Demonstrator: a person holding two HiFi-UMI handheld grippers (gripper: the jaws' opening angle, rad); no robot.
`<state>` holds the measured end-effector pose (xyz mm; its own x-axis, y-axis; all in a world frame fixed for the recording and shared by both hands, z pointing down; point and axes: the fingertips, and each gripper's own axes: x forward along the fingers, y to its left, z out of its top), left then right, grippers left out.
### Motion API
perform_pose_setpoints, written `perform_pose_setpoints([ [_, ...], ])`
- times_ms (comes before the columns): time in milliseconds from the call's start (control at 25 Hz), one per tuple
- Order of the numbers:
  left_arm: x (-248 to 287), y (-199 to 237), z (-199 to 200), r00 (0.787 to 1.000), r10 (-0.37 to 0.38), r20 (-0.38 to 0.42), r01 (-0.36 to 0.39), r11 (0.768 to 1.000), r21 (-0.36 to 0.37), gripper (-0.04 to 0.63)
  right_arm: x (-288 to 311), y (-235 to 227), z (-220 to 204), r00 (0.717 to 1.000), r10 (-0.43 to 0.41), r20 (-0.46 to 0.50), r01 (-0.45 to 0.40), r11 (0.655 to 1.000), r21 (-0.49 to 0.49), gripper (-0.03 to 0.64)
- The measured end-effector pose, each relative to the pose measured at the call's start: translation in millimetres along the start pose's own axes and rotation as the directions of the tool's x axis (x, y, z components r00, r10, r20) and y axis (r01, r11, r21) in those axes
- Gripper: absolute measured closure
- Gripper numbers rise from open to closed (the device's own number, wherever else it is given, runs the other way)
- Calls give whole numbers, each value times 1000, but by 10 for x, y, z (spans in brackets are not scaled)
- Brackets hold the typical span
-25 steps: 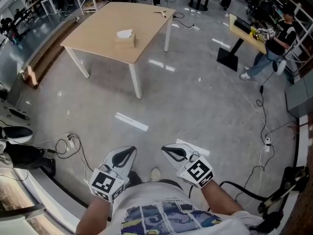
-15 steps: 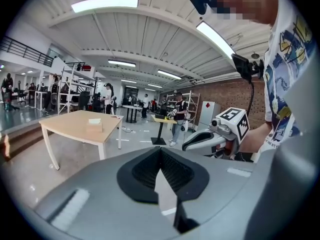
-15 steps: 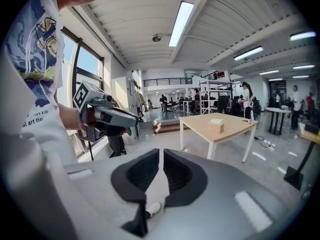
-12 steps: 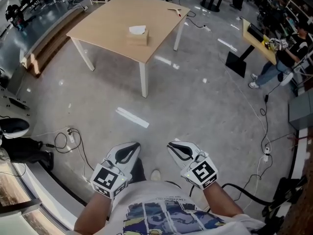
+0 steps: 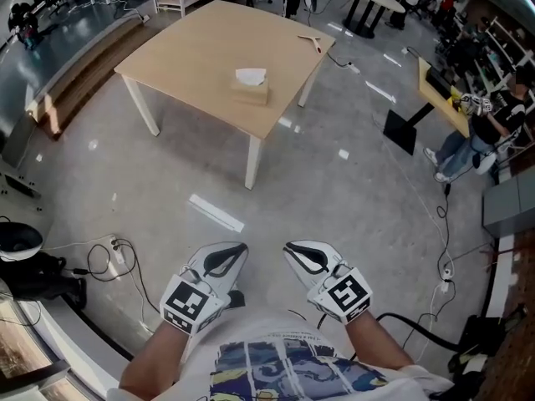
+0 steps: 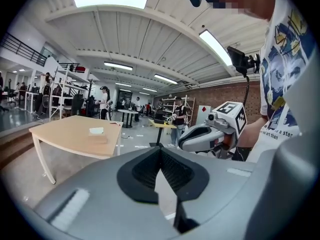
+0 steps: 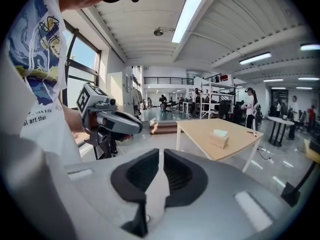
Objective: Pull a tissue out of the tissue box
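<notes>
My left gripper (image 5: pixel 236 251) and right gripper (image 5: pixel 292 250) are both closed on nothing, low and near my body. The tissue box (image 5: pixel 250 94), with a white tissue (image 5: pixel 250 77) standing out of it, sits far ahead on the wooden table (image 5: pixel 188 53). Between us lies the floor with a white strip (image 5: pixel 216 213). Cables (image 5: pixel 117 253) lie at left. A thin object (image 5: pixel 311 40) at the table's far corner is too small to identify.

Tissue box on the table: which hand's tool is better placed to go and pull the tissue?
Left, marginally. Both tools are empty and far from the table. In the head view, the tissue box ahead lines up closer to the left tool than to the right tool.
</notes>
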<state>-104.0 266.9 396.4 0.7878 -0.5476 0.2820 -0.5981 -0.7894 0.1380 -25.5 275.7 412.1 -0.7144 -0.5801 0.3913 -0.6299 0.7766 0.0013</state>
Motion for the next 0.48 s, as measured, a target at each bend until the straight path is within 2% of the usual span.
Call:
perform_pose_setpoints([
  [280, -113, 752, 62, 1000, -5, 10, 5, 1000, -2, 592, 741, -98, 344, 1000, 14, -18, -14, 1000, -22, 598],
  [480, -108, 1126, 95, 1000, 2, 14, -2, 1000, -3, 592, 1048, -207, 439, 1000, 4, -26, -4, 1000, -13, 598],
])
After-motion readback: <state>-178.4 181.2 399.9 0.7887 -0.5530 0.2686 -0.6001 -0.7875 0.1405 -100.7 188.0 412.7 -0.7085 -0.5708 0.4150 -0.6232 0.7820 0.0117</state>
